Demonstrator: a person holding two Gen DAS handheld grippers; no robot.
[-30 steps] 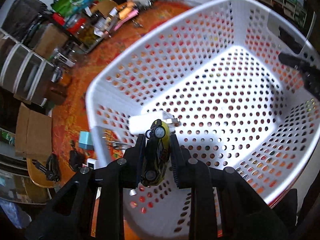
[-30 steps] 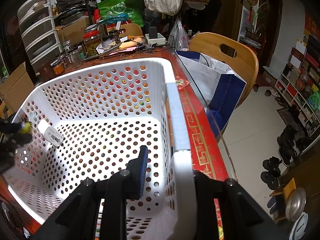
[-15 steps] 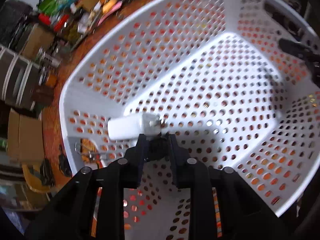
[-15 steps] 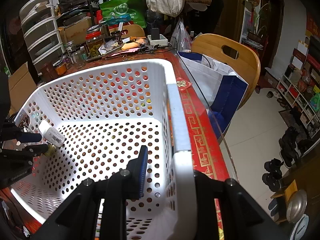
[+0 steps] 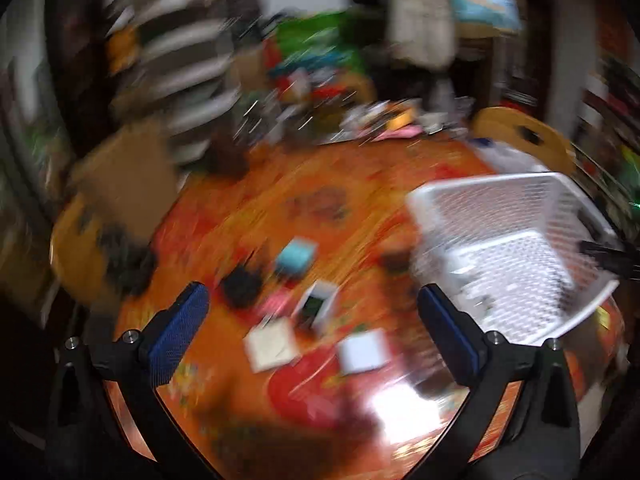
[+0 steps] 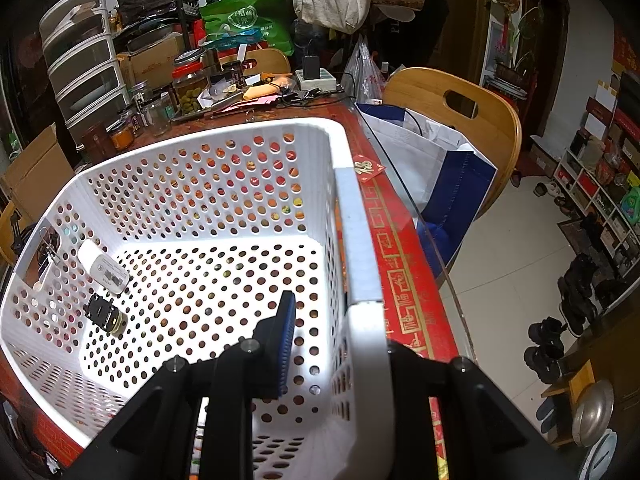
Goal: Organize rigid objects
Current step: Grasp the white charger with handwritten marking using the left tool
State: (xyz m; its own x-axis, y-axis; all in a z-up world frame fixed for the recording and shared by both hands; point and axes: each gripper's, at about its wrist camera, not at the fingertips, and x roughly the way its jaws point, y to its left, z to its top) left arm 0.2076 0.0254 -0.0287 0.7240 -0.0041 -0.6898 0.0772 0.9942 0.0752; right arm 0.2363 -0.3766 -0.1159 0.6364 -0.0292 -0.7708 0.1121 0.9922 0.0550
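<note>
The white perforated basket (image 6: 224,200) stands on the orange-red patterned table (image 5: 304,184), and inside it, by its left wall, lie a white charger block (image 6: 103,267) and a small dark toy car (image 6: 103,314) on the holed floor. The right gripper (image 6: 332,344) is clamped on the basket's rim, one blue-padded finger inside the wall, steadying it. The left gripper (image 5: 314,322) is spread wide and carries nothing, over the loose items outside the basket: a teal box (image 5: 295,257), a white open-fronted box (image 5: 318,308) and two flat white squares (image 5: 362,350), all heavily blurred. The next pick likely wants a settled aim first, then pads squared on flat, hard faces; the smooth boxy shapes should grip easily, thin flat pieces less so.
</note>
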